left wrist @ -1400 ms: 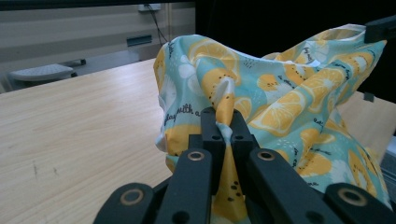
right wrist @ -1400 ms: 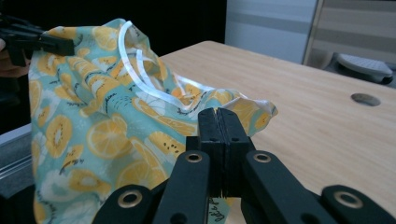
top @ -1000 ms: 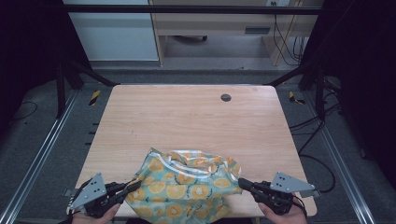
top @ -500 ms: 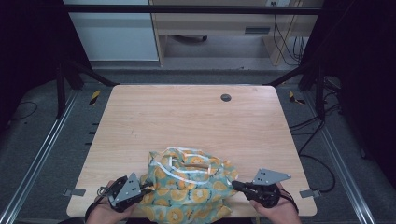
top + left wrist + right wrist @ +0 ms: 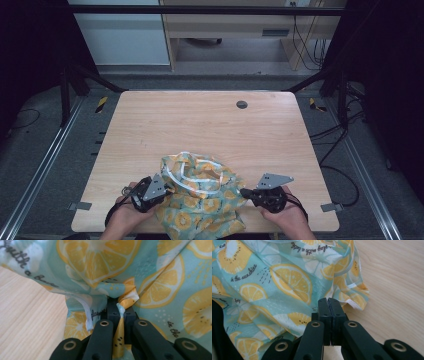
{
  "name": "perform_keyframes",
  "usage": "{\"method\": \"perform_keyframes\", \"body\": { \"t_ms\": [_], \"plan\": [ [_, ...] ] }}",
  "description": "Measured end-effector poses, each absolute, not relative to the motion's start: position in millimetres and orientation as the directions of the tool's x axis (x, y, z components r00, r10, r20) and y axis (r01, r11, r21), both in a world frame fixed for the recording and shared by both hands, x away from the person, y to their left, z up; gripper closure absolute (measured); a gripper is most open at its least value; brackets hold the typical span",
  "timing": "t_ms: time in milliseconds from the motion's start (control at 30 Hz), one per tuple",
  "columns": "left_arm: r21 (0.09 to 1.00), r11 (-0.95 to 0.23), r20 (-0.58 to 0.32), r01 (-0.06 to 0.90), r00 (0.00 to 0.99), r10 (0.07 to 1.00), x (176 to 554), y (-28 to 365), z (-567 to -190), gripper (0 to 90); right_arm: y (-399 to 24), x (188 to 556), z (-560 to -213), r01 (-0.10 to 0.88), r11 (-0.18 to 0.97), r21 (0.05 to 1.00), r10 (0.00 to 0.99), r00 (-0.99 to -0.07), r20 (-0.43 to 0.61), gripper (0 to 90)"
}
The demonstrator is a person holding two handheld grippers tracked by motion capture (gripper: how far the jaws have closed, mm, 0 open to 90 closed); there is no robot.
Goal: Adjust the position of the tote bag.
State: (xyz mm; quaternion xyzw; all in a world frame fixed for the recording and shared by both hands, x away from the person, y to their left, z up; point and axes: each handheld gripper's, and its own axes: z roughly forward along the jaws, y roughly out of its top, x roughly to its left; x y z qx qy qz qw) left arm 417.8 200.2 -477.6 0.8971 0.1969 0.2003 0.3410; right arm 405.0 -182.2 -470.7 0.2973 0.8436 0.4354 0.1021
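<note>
Lemon-print cloth [image 5: 202,197] lies bunched at the table's [image 5: 210,125] six o'clock edge; left gripper [image 5: 159,189] pinches its fabric, right gripper [image 5: 246,192] is closed empty beside it.

Your high view sits above your side of the bench [image 5: 210,125], looking forward and down, far enough back to take in the whole top and the floor beyond. Your left gripper view rides on the left gripper [image 5: 120,315] and looks along its jaws, very close to the lemon-print cloth [image 5: 100,262]. Your right gripper view does the same along the right gripper [image 5: 328,312], nearly as close. All three share that cloth and the wood beside it.
</note>
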Motion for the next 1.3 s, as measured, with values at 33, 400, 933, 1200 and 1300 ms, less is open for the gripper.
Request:
{"method": "perform_keyframes", "body": {
  "t_ms": [33,400,933,1200,1300],
  "plan": [
    [0.693,-0.687,0.226,0.22,0.838,0.496,421.9,198.5,-478.6,88.7,-181.8,407.5,-470.3,0.413,0.444,0.795,0.597,-0.798,0.081,89.6],
    [0.722,-0.635,0.22,0.276,0.779,0.588,458.6,189.4,-484.5,89.0,-183.1,445.2,-467.6,0.426,0.406,0.809,0.668,-0.742,0.055,89.7],
    [0.811,-0.481,0.149,0.332,0.679,0.719,456.4,212.6,-454.1,45.2,-187.7,466.0,-440.7,0.422,0.305,0.854,0.735,-0.674,0.071,49.5],
    [0.844,-0.453,0.172,0.286,0.656,0.735,465.8,211.1,-406.1,33.4,-178.0,482.1,-413.4,0.403,0.279,0.872,0.74,-0.669,0.073,39.0],
    [0.844,-0.447,0.171,0.295,0.642,0.747,483.1,204.8,-390.5,31.1,-167.5,499.9,-410.5,0.434,0.269,0.86,0.74,-0.665,0.104,37.6]
  ]
}}
